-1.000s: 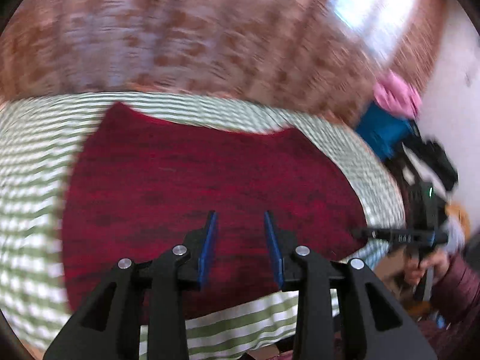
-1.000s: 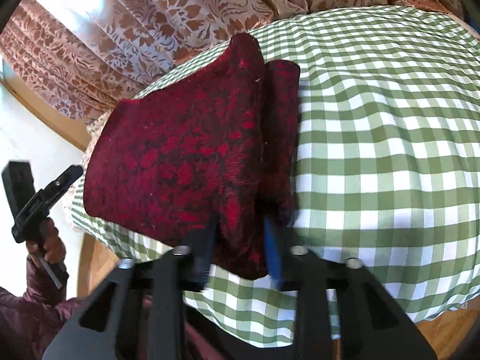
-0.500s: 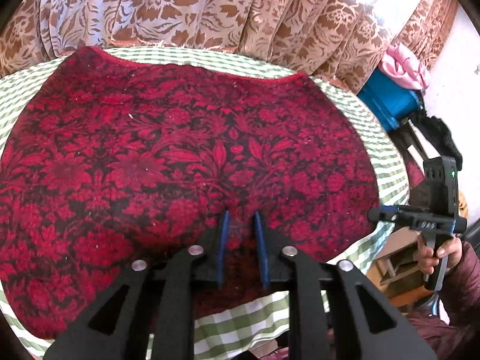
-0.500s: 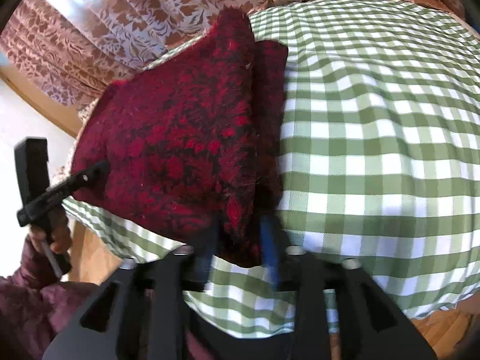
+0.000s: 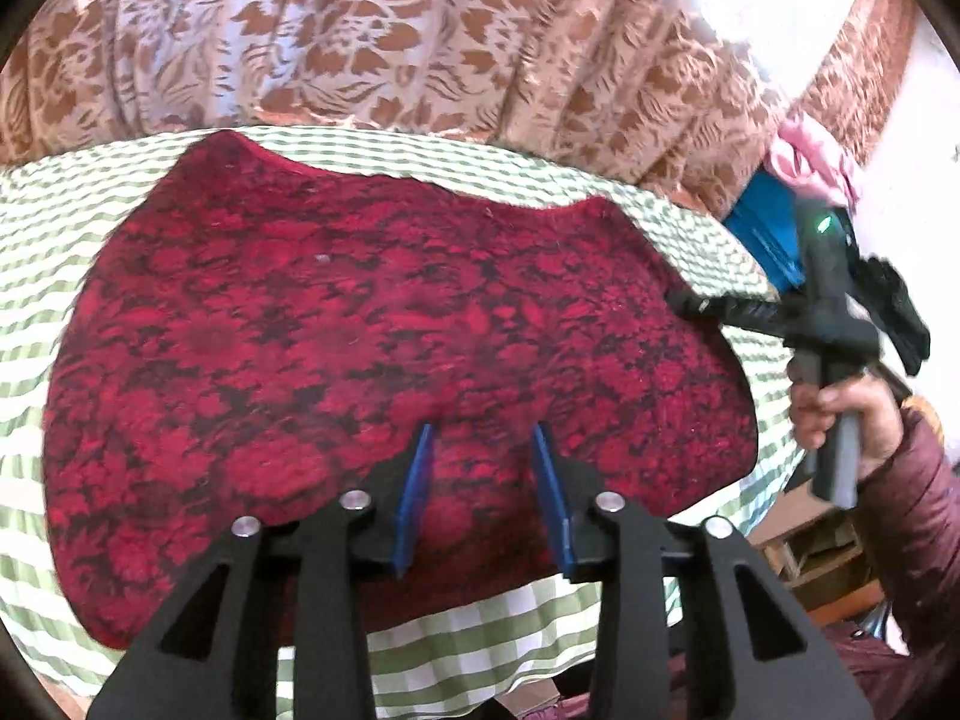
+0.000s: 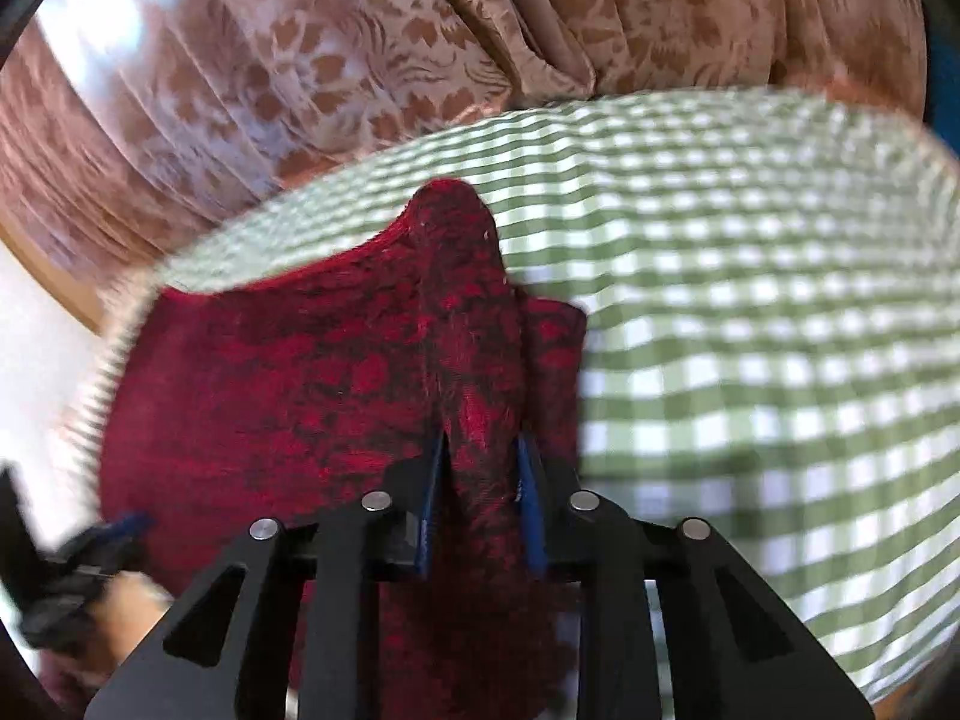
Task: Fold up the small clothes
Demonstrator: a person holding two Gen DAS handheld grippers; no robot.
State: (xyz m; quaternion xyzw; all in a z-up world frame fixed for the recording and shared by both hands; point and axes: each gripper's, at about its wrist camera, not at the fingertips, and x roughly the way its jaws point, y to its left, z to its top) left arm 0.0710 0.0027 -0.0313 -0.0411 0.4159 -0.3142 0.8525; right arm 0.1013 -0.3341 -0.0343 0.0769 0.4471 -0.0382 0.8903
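Observation:
A dark red floral garment (image 5: 372, 348) lies spread on the green-and-white checked tablecloth (image 5: 48, 228). My left gripper (image 5: 483, 438) is open, its blue pads (image 5: 414, 498) over the garment's near edge with nothing pinched. My right gripper (image 6: 480, 450) has a raised ridge of the same garment (image 6: 312, 372) between its blue pads (image 6: 528, 498), at the garment's right edge where a folded flap (image 6: 555, 354) lies. The right gripper also shows in the left wrist view (image 5: 708, 305), touching the garment's right side.
A brown floral curtain (image 5: 420, 42) hangs behind the table. A blue bin (image 5: 768, 234) with pink cloth (image 5: 810, 156) stands at the right. The checked tablecloth (image 6: 750, 300) stretches to the right of the garment. The table's near edge drops off just below the grippers.
My left gripper has opened after being nearly shut on the near edge half a second ago. My right gripper has moved in over the garment's right edge and lifted a ridge of it.

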